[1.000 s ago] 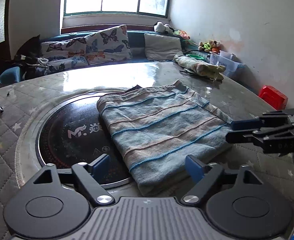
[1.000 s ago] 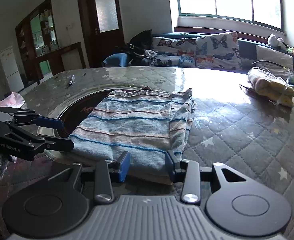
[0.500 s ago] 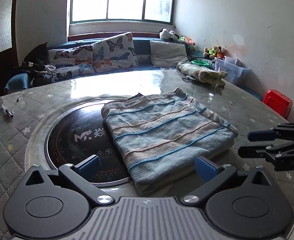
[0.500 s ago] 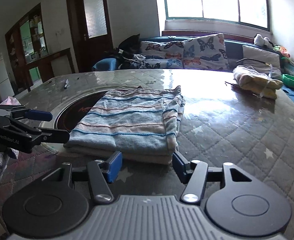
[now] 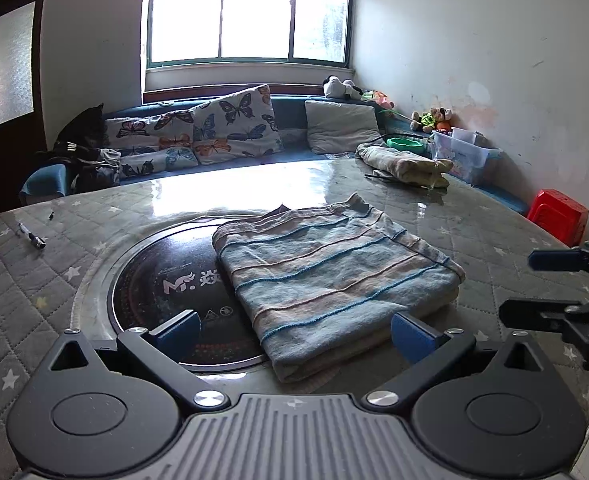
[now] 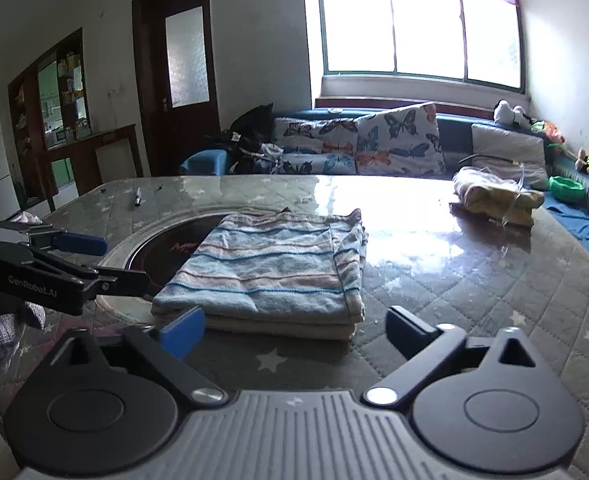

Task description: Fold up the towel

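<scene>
A blue and beige striped towel [image 5: 330, 276] lies folded into a thick rectangle on the table, partly over the round black inset [image 5: 162, 284]. The right wrist view shows the same towel [image 6: 270, 272] with its stacked layers facing me. My left gripper [image 5: 294, 334] is open, held back from the towel's near edge with nothing between its fingers. My right gripper [image 6: 294, 330] is also open and empty, just short of the towel. Each gripper shows in the other's view: the right gripper [image 5: 550, 284] at the right edge, the left gripper [image 6: 106, 264] at the left.
The quilted table [image 5: 34, 292] carries a pen [image 5: 32, 236] at the far left and a yellowish bundle of cloth [image 5: 406, 164] at the far right. A sofa with butterfly cushions [image 5: 214, 132] runs under the window. A red stool [image 5: 558, 216] stands by the right wall.
Both grippers have drawn back from the towel and risen, and their jaws have spread wider. The folded towel lies where it was.
</scene>
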